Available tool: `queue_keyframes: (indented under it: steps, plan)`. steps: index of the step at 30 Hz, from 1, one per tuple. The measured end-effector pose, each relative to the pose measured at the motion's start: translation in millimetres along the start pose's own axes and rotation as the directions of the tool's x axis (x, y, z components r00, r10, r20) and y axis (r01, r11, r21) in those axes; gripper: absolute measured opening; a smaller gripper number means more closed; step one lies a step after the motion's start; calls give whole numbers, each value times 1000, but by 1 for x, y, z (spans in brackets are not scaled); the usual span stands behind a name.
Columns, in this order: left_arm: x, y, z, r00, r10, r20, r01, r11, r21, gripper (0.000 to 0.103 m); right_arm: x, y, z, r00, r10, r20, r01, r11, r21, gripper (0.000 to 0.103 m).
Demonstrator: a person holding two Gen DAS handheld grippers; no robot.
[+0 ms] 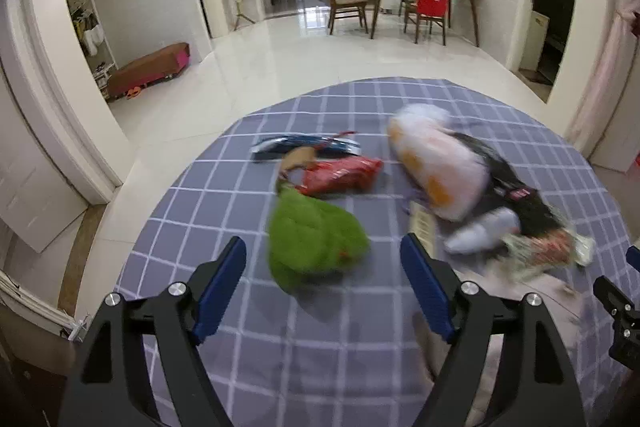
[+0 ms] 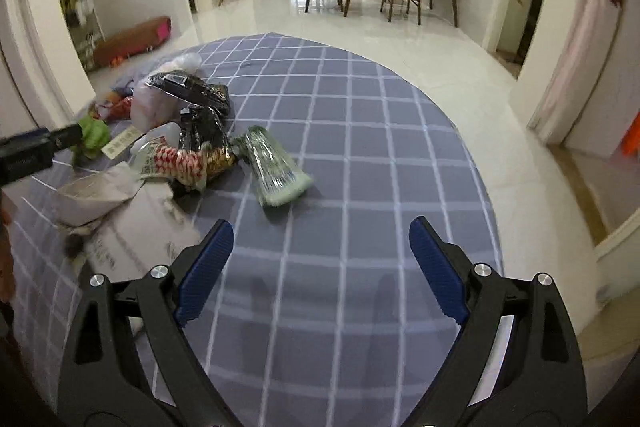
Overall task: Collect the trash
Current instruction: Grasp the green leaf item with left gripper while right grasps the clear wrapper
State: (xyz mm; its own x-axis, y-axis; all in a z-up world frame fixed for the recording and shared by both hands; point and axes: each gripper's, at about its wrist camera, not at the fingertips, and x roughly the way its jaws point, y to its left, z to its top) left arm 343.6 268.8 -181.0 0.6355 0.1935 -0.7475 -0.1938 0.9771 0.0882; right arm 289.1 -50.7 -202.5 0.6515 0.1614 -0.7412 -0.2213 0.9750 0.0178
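Note:
Trash lies on a round table under a grey-blue checked cloth (image 1: 312, 355). My left gripper (image 1: 323, 247) is open with nothing between its pads, just short of a crumpled green bag (image 1: 316, 235). Beyond the bag lie a red wrapper (image 1: 340, 175) and a blue wrapper (image 1: 308, 145). To the right sit a white-and-orange plastic bag (image 1: 432, 163) and a black wrapper (image 1: 516, 195). My right gripper (image 2: 321, 227) is open and empty over bare cloth (image 2: 380, 147). Ahead of it on the left lie a clear green wrapper (image 2: 276, 167), a red-and-white packet (image 2: 180, 159) and a flat cardboard box (image 2: 136, 239).
The table's far edge drops to a glossy tiled floor (image 1: 320, 51). A wooden dining table with chairs (image 1: 424, 3) stands at the back right. A low brown bench (image 1: 148, 69) sits by the left wall. Doorways open on both sides.

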Motion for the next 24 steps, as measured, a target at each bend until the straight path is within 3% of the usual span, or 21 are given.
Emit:
queue_keyframes:
  steps: [5, 7, 8, 10, 12, 14, 15, 18, 22, 24]
  plan:
    - [32, 11, 6, 999, -10, -37, 9, 1000, -28, 84, 31, 13, 21, 999, -31, -28, 29, 998, -64, 88]
    - [41, 9, 7, 999, -5, -49, 4, 1000, -24, 83, 42, 14, 26, 998, -24, -53, 19, 996, -82, 79]
    - [44, 10, 7, 999, -20, -48, 18, 999, -30, 79, 46, 14, 29, 998, -10, -56, 5, 997, -76, 74]
    - [48, 13, 7, 996, -68, -65, 65, 997, -45, 54, 52, 12, 34, 998, 21, -64, -25, 998, -64, 68]
    - [49, 11, 4, 996, -66, -63, 64, 997, -35, 45, 54, 12, 39, 998, 24, -62, -28, 997, -74, 55]
    - [45, 11, 0, 997, -68, -48, 67, 998, -21, 23, 54, 14, 40, 997, 34, -63, -40, 996, -83, 46]
    - [43, 13, 0, 996, -73, -45, 72, 997, -34, 19, 54, 16, 41, 998, 34, -60, -39, 996, -86, 31]
    - [30, 21, -6, 993, -119, -26, 117, 990, -84, 17, 48, 14, 34, 999, 22, -46, -25, 997, -68, 25]
    - [-9, 24, -17, 988, -145, 51, 150, 985, -91, 16, 28, -4, 25, 1000, 22, -2, -22, 1000, -1, 9]
    - [-34, 22, -20, 982, -165, 94, 174, 980, -94, 16, 13, -11, 19, 999, 46, 13, -47, 998, 30, 8]
